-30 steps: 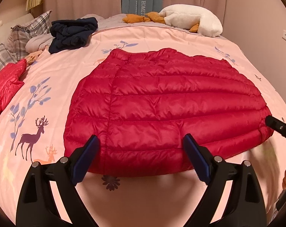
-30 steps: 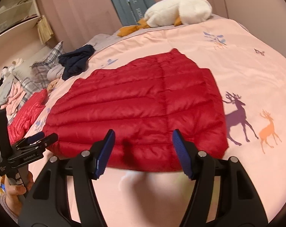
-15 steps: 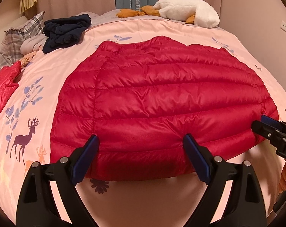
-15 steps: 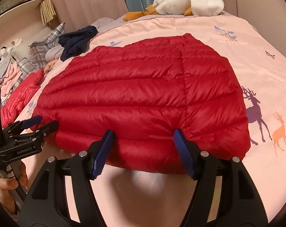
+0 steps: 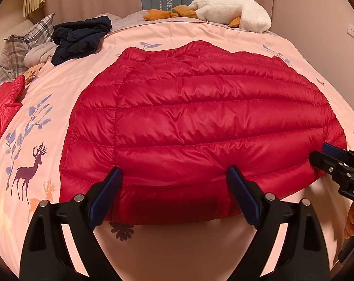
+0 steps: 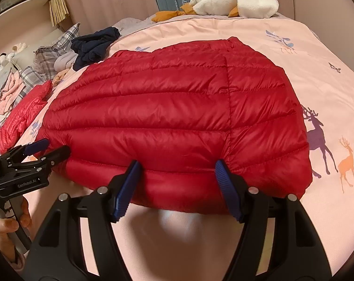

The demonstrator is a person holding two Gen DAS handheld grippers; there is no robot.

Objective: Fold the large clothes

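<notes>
A red quilted down jacket (image 5: 200, 121) lies flat on the pink bed, also in the right wrist view (image 6: 177, 117). My left gripper (image 5: 174, 175) is open, its fingers straddling the jacket's near hem towards the left side. My right gripper (image 6: 177, 171) is open, its fingers straddling the near hem towards the right side. The right gripper also shows at the jacket's right corner in the left wrist view (image 5: 336, 159). The left gripper shows at the left corner in the right wrist view (image 6: 36, 152).
The pink duvet with deer prints (image 5: 31, 164) covers the bed. A dark navy garment (image 5: 81, 37), plaid pillows (image 5: 17, 46) and another red jacket (image 5: 3, 107) lie at the left. A white plush goose (image 5: 228, 11) lies at the far end.
Both grippers have moved forward to the jacket's near hem, so the jacket fills more of each view. Both stay open.
</notes>
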